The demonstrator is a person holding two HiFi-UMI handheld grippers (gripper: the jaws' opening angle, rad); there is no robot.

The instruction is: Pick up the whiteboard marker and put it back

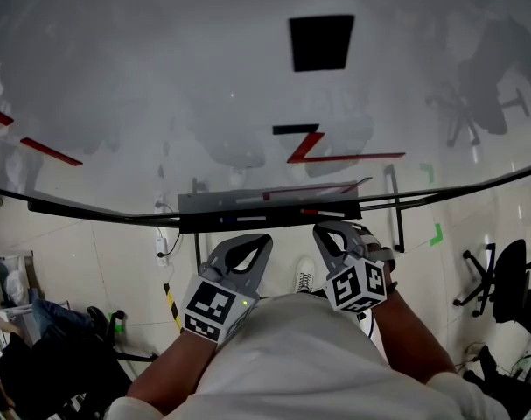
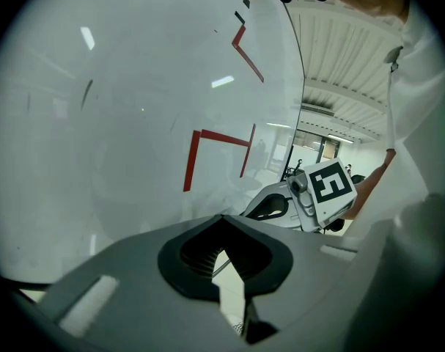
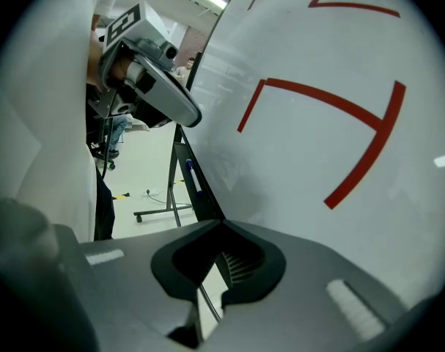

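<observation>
Marker [image 3: 192, 176] on tray [image 1: 204, 205]; L gripper [image 1: 253, 241], R gripper [image 1: 328, 231] closed, below.

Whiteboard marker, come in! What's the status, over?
Left gripper and right gripper shut, empty, low by the body. Blue-capped marker lying in the whiteboard tray, untouched. Nothing seen in the way.

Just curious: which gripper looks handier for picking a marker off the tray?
Probably the right gripper: its shut tips sit just below the red marker on the tray. The left gripper, also shut, looks slightly less lined up.
</observation>
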